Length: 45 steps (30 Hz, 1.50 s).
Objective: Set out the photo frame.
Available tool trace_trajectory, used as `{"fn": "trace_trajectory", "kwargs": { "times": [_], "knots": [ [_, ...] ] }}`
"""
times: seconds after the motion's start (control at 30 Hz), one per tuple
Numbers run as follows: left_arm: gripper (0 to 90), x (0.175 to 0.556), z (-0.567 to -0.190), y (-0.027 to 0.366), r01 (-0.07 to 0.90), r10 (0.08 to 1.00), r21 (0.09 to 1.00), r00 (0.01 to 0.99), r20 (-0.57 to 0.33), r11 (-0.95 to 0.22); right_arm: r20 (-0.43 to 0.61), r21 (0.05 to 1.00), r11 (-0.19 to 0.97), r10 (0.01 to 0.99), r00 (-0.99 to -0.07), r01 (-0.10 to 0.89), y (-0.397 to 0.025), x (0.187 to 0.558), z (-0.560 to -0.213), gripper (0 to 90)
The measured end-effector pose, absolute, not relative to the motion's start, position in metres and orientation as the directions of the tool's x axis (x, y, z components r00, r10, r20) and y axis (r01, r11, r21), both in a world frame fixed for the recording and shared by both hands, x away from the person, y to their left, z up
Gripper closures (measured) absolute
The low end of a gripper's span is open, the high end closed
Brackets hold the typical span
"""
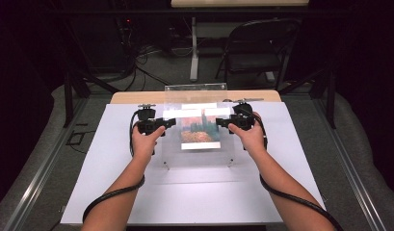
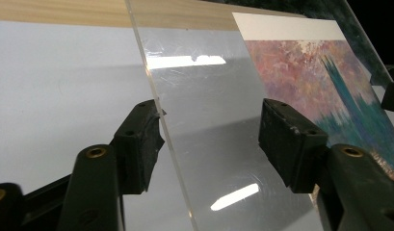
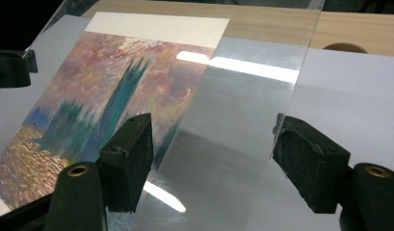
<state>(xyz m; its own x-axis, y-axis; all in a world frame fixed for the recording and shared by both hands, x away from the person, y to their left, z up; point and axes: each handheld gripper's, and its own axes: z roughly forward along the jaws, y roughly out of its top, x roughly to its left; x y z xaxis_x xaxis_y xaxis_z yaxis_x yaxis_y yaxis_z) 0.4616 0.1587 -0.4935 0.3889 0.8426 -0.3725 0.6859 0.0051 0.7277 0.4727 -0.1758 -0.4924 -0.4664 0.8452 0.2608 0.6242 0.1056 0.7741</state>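
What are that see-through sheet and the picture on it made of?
The clear sheet looks like acrylic or similar hard plastic: transparent, glossy, with fine scratches, light glare and a bright cut edge. The picture seems printed paper or card, matte, with a plain white border. Both sit above a white board, apparently matte.

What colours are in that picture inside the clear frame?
The picture shows pink and purple sky, teal towers and orange-gold below, with white borders; clearest in the right gripper view.
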Motion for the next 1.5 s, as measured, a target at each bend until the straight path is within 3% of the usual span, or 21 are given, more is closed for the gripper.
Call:
{"fn": "trace_trajectory", "kwargs": {
  "times": [0.43, 0.93, 1.27, 1.5],
  "knots": [
    [48.7, 0.438, -0.473, 0.162, 0.638, 0.847, 0.770, 0.414, -0.335, -0.007, 0.177, 0.825, 0.155, 0.841, -0.511, 0.543, -0.178, 0.447, -0.475, 33.6],
    [60.1, 0.390, -0.450, 0.169, 0.541, 0.828, 0.840, 0.486, -0.280, -0.034, 0.104, 0.880, 0.168, 0.844, -0.526, 0.445, -0.186, 0.394, -0.451, 49.4],
    [71.1, 0.328, -0.446, 0.184, 0.438, 0.771, 0.899, 0.578, -0.266, -0.018, 0.073, 0.929, 0.154, 0.814, -0.576, 0.336, -0.202, 0.326, -0.443, 66.2],
    [71.0, 0.295, -0.453, 0.192, 0.405, 0.722, 0.914, 0.631, -0.285, 0.006, 0.101, 0.934, 0.139, 0.781, -0.616, 0.329, -0.206, 0.292, -0.443, 65.3]
  ]
}}
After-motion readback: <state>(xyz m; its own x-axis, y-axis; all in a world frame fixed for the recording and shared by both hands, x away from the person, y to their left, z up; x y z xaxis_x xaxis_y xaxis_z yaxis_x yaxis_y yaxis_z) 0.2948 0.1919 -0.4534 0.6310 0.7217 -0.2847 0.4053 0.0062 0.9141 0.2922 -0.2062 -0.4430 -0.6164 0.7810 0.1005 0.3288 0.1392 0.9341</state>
